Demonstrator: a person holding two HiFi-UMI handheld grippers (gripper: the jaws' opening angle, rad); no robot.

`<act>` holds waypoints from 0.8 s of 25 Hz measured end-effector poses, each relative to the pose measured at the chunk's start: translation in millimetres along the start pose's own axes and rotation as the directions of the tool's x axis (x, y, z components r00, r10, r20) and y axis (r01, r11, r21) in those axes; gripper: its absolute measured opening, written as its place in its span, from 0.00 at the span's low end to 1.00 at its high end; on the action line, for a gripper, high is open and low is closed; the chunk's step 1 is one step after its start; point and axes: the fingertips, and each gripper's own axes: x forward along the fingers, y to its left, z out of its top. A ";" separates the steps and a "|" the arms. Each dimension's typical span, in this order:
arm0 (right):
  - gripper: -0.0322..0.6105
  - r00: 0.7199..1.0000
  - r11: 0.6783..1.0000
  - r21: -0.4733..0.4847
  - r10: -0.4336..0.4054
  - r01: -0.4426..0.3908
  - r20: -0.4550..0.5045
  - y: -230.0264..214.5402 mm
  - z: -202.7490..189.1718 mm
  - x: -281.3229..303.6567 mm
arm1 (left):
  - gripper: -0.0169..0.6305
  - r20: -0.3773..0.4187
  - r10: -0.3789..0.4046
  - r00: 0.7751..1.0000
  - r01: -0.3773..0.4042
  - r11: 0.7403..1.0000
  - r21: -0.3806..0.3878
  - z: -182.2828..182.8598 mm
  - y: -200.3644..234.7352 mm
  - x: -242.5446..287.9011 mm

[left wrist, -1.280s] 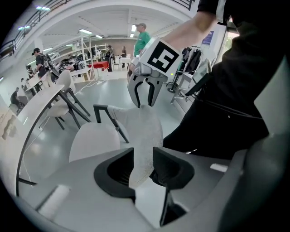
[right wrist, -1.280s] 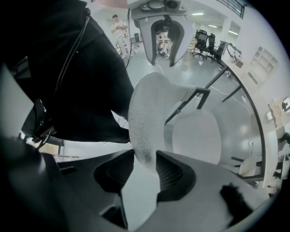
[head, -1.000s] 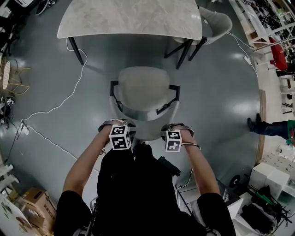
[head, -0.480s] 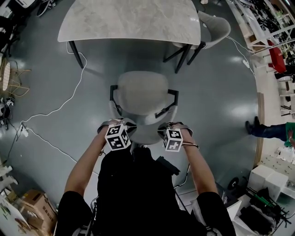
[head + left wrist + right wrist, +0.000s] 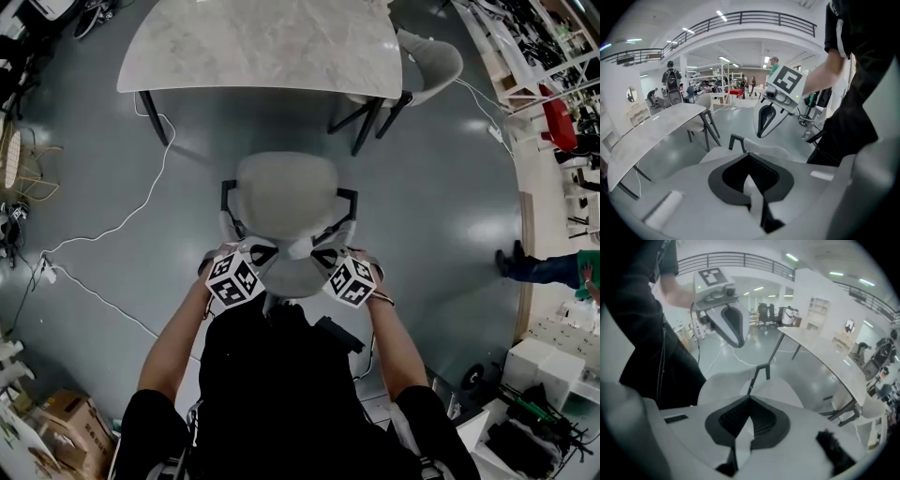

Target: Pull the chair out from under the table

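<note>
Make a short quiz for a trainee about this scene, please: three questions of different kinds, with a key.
1. True or false: the chair nearest the grippers stands wholly under the table.
2. Multiple choice: in the head view, the white cable lies on the floor
A) left of that chair
B) right of it
C) on its seat
3. Short answer: what do the left gripper and the right gripper hold?

Key: 1 false. 2 A. 3 nothing; both pairs of jaws have just closed and are shut, with nothing between them.

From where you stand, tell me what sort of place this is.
Probably an open lab or workshop hall with a mock dining corner: a balcony railing, racks of gear along the wall, loose cable on the floor beside the table and chair.
</note>
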 end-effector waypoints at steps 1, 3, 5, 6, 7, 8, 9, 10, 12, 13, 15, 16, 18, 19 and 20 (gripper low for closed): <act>0.07 0.999 0.999 0.032 -0.035 0.034 0.029 -6.2 5.2 -3.5 | 0.04 0.025 0.016 1.000 -0.015 0.999 -0.028 4.2 2.3 -1.7; 0.07 0.991 0.989 0.111 -0.103 0.093 0.085 -18.4 15.7 -12.4 | 0.04 0.057 0.073 0.996 -0.068 0.994 -0.084 11.3 9.7 -5.4; 0.07 0.975 0.969 0.205 -0.169 0.137 0.146 -28.7 26.8 -22.9 | 0.04 0.083 0.157 0.984 -0.146 0.982 -0.122 19.6 19.4 -12.3; 0.07 0.963 0.955 0.254 -0.204 0.156 0.176 -33.5 32.2 -28.5 | 0.04 0.103 0.198 0.975 -0.182 0.973 -0.146 25.0 24.0 -17.0; 0.07 0.949 0.938 0.301 -0.240 0.173 0.203 -38.6 37.4 -34.9 | 0.04 0.128 0.231 0.964 -0.207 0.962 -0.177 30.8 27.8 -21.9; 0.07 0.934 0.920 0.346 -0.275 0.186 0.229 -43.7 42.3 -42.1 | 0.04 0.153 0.259 0.954 -0.224 0.951 -0.214 36.9 30.9 -26.6; 0.07 0.917 0.901 0.388 -0.307 0.194 0.254 -48.4 47.0 -49.8 | 0.04 0.175 0.284 0.943 -0.237 0.940 -0.247 42.9 33.4 -31.2; 0.07 0.900 0.882 0.427 -0.336 0.197 0.278 -52.2 51.4 -57.4 | 0.04 0.193 0.311 0.931 -0.254 0.929 -0.270 48.7 35.5 -36.2; 0.07 0.864 0.846 0.492 -0.392 0.204 0.316 -58.3 59.5 -71.2 | 0.04 0.221 0.371 0.902 -0.303 0.908 -0.290 59.0 39.8 -47.5; 0.07 0.845 0.829 0.519 -0.420 0.209 0.332 -61.3 63.6 -77.7 | 0.04 0.235 0.403 0.885 -0.329 0.896 -0.298 63.6 42.1 -53.7; 0.07 0.803 0.796 0.564 -0.475 0.218 0.361 -66.5 71.2 -90.3 | 0.04 0.268 0.457 0.848 -0.370 0.873 -0.319 72.8 45.5 -65.8; 0.07 0.781 0.782 0.584 -0.499 0.220 0.374 -68.2 74.8 -96.5 | 0.04 0.285 0.481 0.829 -0.387 0.862 -0.328 78.2 46.6 -72.3; 0.07 0.743 0.758 0.611 -0.542 0.230 0.393 -69.7 82.4 -108.5 | 0.04 0.310 0.521 0.795 -0.414 0.840 -0.349 88.2 48.3 -85.6; 0.07 0.726 0.750 0.617 -0.561 0.240 0.399 -69.9 86.5 -114.4 | 0.04 0.320 0.538 0.780 -0.421 0.830 -0.366 91.4 48.6 -91.5; 0.07 0.710 0.743 0.620 -0.577 0.251 0.404 -69.8 91.0 -120.3 | 0.04 0.329 0.552 0.766 -0.426 0.820 -0.383 94.2 48.7 -97.0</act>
